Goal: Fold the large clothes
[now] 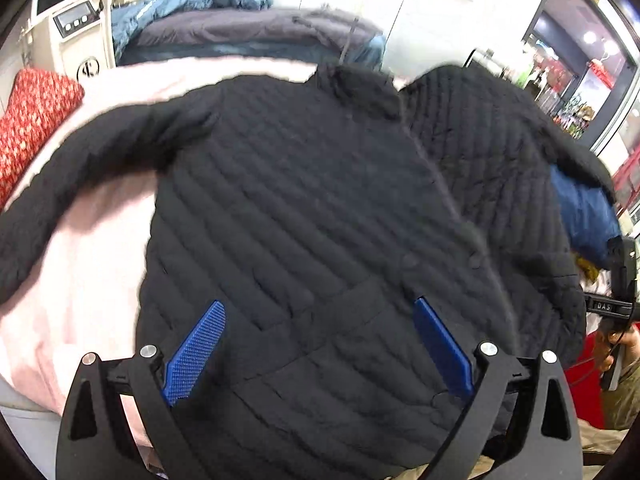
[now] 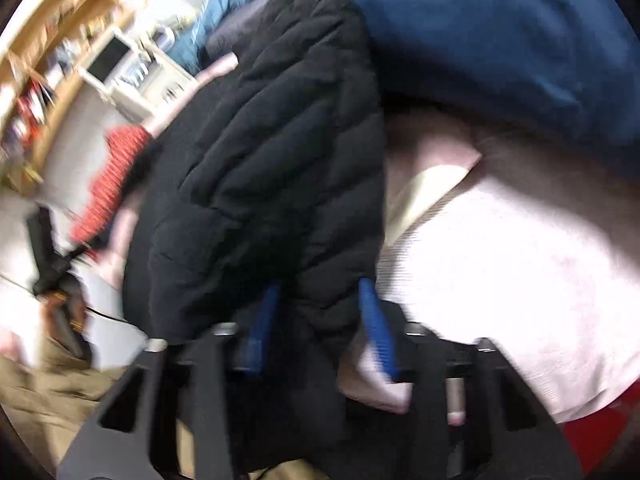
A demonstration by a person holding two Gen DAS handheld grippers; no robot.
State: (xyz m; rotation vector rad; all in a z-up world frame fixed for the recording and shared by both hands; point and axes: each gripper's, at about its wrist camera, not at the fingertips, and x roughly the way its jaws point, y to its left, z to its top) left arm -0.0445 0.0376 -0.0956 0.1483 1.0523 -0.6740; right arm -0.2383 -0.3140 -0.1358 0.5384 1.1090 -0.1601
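Here our left gripper (image 1: 318, 354) hangs spread wide over the hem of the black quilted jacket (image 1: 304, 216) lying on the pink sheet (image 1: 88, 280), while our right gripper (image 2: 320, 328) pinches its right edge.

Behind the pink-covered bed (image 1: 92, 264) we saw a white wall (image 1: 436, 20), with wooden shelves (image 2: 52, 28) to its left.

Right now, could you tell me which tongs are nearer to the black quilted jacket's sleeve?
Right. The right tongs straddle a fold of the black quilted jacket's sleeve, blue pads on either side. The left tongs stand wide open over the jacket's body near the hem, away from both sleeves.
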